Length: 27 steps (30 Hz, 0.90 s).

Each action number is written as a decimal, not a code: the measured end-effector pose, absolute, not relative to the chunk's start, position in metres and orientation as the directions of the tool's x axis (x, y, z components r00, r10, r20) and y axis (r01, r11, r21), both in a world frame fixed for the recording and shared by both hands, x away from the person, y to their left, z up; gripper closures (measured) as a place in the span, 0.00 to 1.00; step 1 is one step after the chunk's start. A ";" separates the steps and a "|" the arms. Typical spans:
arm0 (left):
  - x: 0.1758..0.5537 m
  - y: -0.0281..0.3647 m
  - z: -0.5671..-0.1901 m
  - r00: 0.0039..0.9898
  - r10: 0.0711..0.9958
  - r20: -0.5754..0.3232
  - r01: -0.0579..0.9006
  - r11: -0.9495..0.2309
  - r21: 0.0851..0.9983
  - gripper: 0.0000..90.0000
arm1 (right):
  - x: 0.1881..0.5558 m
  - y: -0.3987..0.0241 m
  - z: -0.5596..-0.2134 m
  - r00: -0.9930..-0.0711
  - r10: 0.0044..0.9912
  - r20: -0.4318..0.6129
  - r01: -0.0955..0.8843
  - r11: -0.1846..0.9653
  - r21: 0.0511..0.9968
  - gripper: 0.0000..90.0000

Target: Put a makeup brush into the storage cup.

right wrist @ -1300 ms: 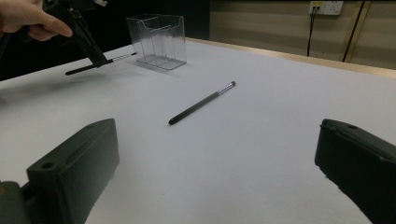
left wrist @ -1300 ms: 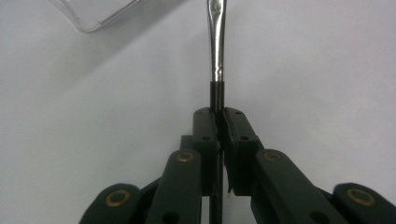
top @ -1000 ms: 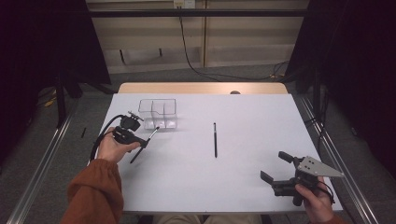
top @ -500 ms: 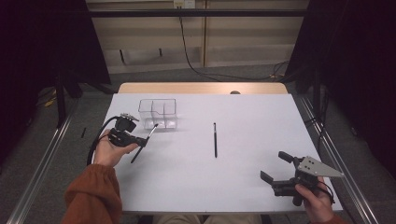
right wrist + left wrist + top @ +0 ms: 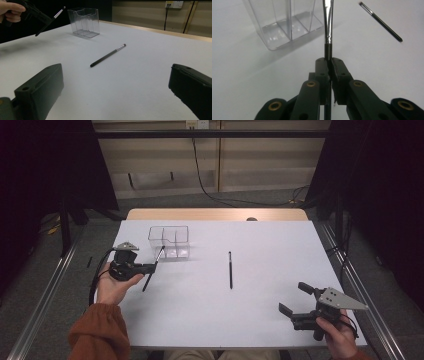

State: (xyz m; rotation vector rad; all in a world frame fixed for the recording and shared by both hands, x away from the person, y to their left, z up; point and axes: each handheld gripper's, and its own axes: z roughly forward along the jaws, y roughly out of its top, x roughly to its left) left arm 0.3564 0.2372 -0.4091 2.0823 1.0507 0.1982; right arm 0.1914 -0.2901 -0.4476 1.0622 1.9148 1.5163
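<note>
My left gripper (image 5: 151,267) is shut on a thin black brush (image 5: 155,265) with a silver ferrule, gripping its handle around the middle. It hangs above the table's left side, just left of and nearer than a clear compartmented box (image 5: 170,241). In the left gripper view the jaws (image 5: 328,61) pinch the handle, and the ferrule (image 5: 327,25) points toward the box (image 5: 287,22). A second brush (image 5: 230,269) lies flat at mid-table. My right gripper (image 5: 292,297) is open near the front right, empty, with its jaws (image 5: 115,87) facing that brush (image 5: 107,55).
The white table (image 5: 260,320) has a wooden strip (image 5: 215,214) along its far edge. Metal rails run along both sides of the table. A black cable (image 5: 95,282) loops from the left gripper over the table's left edge.
The left hand has drifted left and a little nearer with the brush, away from the clear box. The right gripper has stayed where it was.
</note>
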 end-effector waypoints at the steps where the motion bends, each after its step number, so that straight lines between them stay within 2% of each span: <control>1: 0.356 0.237 -0.409 0.646 0.738 -0.195 0.616 -0.354 0.703 0.94 | 0.191 -0.290 -0.448 -0.588 0.803 0.098 0.279 0.088 0.956 0.00; 19: 0.339 0.241 -0.412 0.628 0.760 -0.171 0.524 -0.250 0.814 0.94 | 0.191 -0.290 -0.448 -0.587 0.804 0.095 0.276 0.089 0.957 0.00; 25: 0.336 0.242 -0.413 0.621 0.760 -0.193 0.505 -0.199 0.840 0.94 | 0.192 -0.290 -0.448 -0.588 0.803 0.097 0.277 0.088 0.957 0.00; 27: 0.333 0.242 -0.410 0.621 0.765 -0.169 0.475 -0.196 0.858 0.94 | 0.192 -0.290 -0.448 -0.587 0.804 0.097 0.277 0.087 0.957 0.00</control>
